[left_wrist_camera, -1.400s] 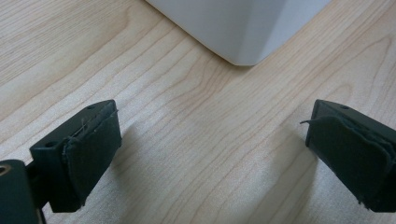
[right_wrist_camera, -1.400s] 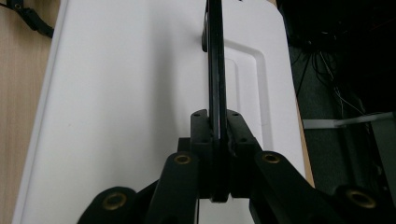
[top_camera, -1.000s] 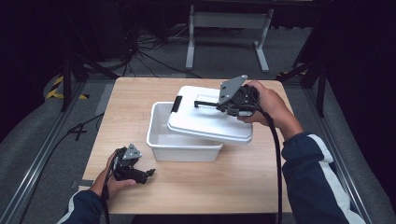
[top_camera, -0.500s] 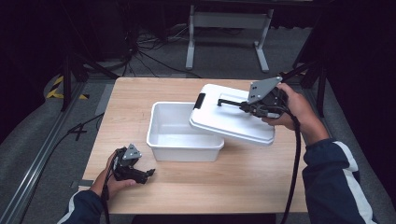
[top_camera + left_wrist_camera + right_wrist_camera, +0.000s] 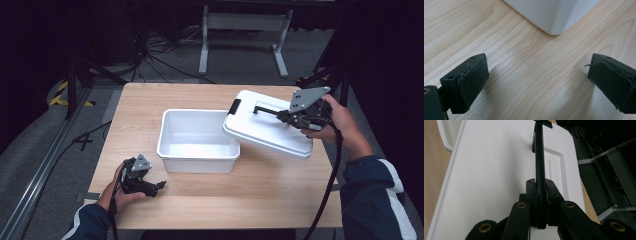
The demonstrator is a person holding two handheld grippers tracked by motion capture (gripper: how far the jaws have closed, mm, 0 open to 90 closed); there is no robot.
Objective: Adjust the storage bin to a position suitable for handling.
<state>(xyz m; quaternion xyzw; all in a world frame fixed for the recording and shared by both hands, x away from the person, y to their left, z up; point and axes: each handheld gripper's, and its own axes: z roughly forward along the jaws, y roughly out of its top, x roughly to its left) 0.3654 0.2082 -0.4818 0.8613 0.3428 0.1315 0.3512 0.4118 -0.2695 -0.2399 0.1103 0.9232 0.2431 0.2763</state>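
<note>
lid handle in right tongs, clamped

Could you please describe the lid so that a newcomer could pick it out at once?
On the wooden table stands an open white tub. Just right of it, tilted over the tub's right rim, is the lid, held by the right gripper. It is flat, white, with a black handle, unlike the deep tub.
</note>
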